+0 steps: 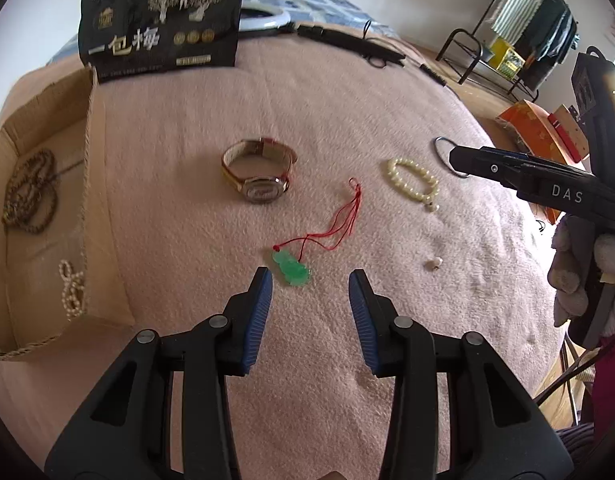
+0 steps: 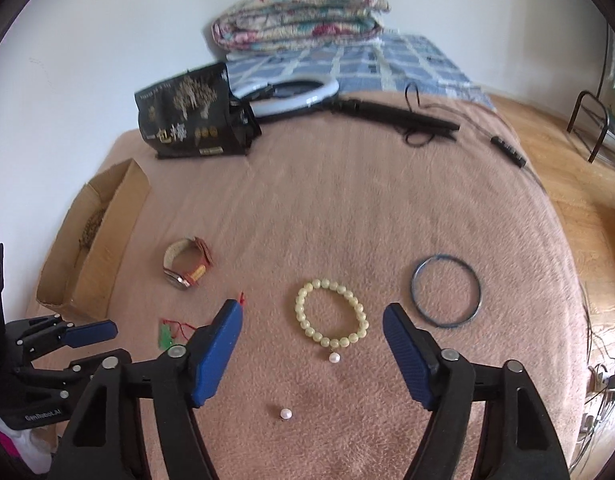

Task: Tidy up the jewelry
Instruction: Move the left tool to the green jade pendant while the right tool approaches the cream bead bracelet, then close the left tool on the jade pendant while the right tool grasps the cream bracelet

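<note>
Black snack pouch (image 2: pixel 191 120), ring light (image 2: pixel 295 96), folded quilt (image 2: pixel 303 12) — all on the pink blanket (image 2: pixel 347 208).

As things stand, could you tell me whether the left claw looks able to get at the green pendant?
Probably yes. The left claw is open, with the green pendant lying just ahead of its tips on the pink blanket. Nothing lies between them; only the pendant's red cord trails away beyond it.

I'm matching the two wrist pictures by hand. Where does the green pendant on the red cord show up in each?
Left wrist view: green pendant lies low centre, just beyond the left tongs.
Right wrist view: pendant sits low left, partly behind the right tongs' left finger.
Shared landmark: the watch, beyond the pendant in both.
</note>
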Available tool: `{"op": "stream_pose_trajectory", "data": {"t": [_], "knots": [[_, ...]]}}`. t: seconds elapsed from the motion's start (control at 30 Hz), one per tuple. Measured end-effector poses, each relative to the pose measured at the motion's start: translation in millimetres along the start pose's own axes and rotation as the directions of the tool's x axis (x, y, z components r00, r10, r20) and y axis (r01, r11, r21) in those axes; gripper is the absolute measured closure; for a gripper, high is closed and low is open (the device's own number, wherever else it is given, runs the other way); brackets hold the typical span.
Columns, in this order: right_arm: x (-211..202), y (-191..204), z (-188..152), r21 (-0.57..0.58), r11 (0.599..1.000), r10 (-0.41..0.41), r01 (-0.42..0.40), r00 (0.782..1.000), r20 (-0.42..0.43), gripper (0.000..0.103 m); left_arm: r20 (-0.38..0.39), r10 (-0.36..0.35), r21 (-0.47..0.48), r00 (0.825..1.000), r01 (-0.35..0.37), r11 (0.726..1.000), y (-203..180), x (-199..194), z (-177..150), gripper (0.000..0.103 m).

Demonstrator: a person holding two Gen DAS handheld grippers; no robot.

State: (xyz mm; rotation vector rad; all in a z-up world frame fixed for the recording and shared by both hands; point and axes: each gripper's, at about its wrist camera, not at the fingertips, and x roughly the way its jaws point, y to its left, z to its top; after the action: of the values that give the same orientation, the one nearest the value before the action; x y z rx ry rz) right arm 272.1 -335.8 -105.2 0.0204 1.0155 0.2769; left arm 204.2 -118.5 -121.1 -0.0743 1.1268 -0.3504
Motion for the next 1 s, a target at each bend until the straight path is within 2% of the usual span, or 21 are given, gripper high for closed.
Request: {"op": "stream_pose_trajectory", "data": {"t": [0.17, 0.23, 0.37, 0.47, 0.7, 0.83, 0.97, 1.0], "knots": [[21, 1, 2, -0.006, 1.0, 0.022, -0.022, 0.998, -0.064, 0.042, -0.043, 0.012, -0.024, 0.999, -0.013, 1.0, 4, 20, 3, 0.063], [28, 2, 3, -0.013, 0.999, 0.03, -0.032, 0.996, -0.085, 0.045, -0.057, 0.024, -0.035, 0.998, -0.026, 0.999, 6, 28, 6, 0.067], [40, 2, 2, -0.022, 0.999, 0.022, -0.024, 0.993, -0.12, 0.054, -0.083, 0.033, -0.055, 0.996, -0.038, 0.998, 12, 40, 8, 0.067], [45, -2, 2, -0.015, 1.0, 0.022, -0.024, 0.991, -0.13, 0.057, -0.09, 0.029, -0.066, 0.996, -0.035, 0.997, 14, 45, 9, 0.067], [58, -4, 3, 0.004, 0.999, 0.039, -0.038, 0.987, -0.154, 0.063, -0.092, 0.051, -0.025, 0.994, -0.054, 0.998, 9, 50, 10, 0.068], [67, 3, 2, -0.021, 0.999, 0.027, -0.031, 0.984, -0.175, 0.065, -0.085, 0.077, -0.003, 0.993, -0.077, 0.997, 8, 52, 10, 0.078], [76, 8, 1, -0.045, 0.999, -0.014, 0.005, 0.981, -0.193, 0.069, -0.082, 0.081, 0.014, 0.993, -0.08, 0.997, 9, 52, 11, 0.079], [78, 10, 0, -0.054, 0.998, -0.028, 0.017, 0.98, -0.199, 0.07, -0.08, 0.089, 0.021, 0.993, -0.087, 0.996, 8, 52, 11, 0.083]]}}
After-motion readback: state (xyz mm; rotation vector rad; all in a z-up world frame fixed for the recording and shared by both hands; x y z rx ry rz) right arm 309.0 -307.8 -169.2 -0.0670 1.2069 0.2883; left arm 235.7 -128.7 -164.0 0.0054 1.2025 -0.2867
